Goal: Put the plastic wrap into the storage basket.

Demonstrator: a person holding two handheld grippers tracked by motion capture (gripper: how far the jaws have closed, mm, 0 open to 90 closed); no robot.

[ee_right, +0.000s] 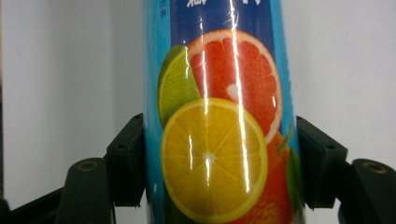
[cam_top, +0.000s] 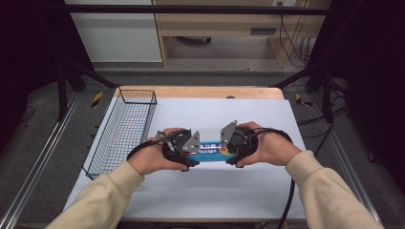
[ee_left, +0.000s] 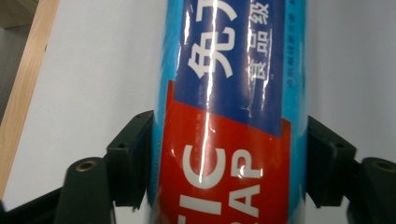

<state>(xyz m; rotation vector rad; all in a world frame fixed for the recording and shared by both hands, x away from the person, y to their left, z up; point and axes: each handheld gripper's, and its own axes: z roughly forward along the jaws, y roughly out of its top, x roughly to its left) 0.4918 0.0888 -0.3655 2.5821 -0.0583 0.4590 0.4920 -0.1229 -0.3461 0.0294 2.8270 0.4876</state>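
Note:
A blue plastic-wrap roll (cam_top: pixel 210 149) lies crosswise on the white mat (cam_top: pixel 215 191), level between both hands. My left gripper (cam_top: pixel 187 151) is shut on its left end. In the left gripper view both black pads (ee_left: pixel 133 156) press the sides of the roll (ee_left: pixel 224 93), at its red and dark-blue label. My right gripper (cam_top: pixel 231 149) is shut on the right end. In the right gripper view its pads (ee_right: pixel 128 156) clamp the roll (ee_right: pixel 219 70) at the printed citrus slices.
A dark wire basket (cam_top: pixel 137 90) stands along the mat's left side, close to the left hand. The wooden table edge (cam_top: pixel 200 91) runs behind the mat. Dark frame posts rise at both sides.

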